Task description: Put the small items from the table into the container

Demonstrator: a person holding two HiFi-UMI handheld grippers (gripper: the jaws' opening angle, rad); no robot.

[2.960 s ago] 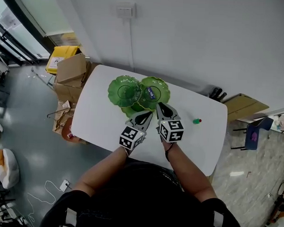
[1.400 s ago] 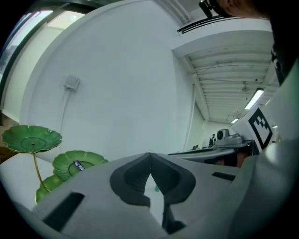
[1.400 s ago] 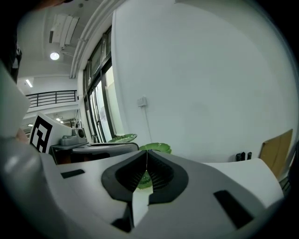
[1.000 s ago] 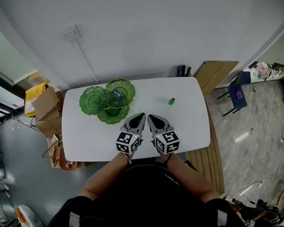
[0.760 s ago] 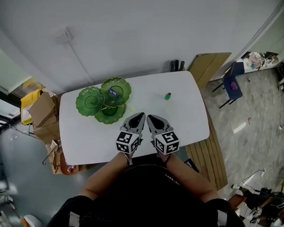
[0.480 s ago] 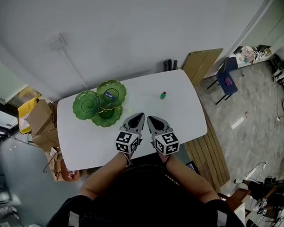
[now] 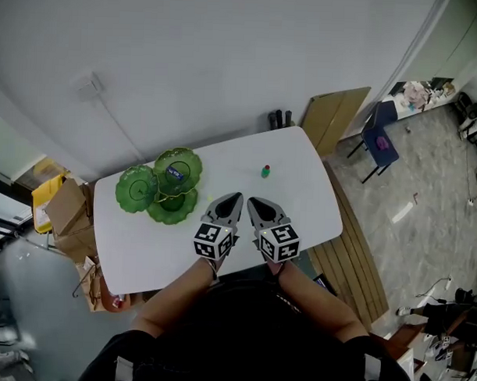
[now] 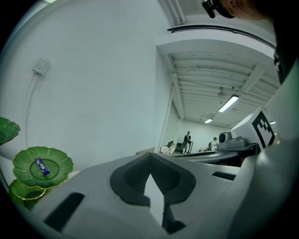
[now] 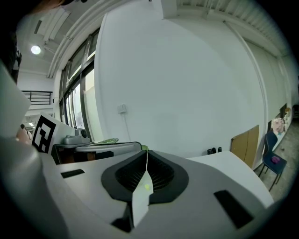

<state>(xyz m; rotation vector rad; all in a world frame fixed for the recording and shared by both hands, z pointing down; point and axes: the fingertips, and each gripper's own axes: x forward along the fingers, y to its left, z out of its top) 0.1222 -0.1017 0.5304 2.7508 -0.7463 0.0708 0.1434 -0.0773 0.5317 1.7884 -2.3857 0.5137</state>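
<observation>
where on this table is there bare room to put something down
The right end of the table is bare, from the small green item to the right edge. The front-left strip between the green dishes and the near edge is free too. Crowded: back left, where the dishes cluster, and mid-front, under the left claw and right claw.

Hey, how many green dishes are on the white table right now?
3, clustered at the left end of the table: the left dish, the wall-side dish holding a blue wrapper, and the near dish closest to the person. None appears hidden.
</observation>
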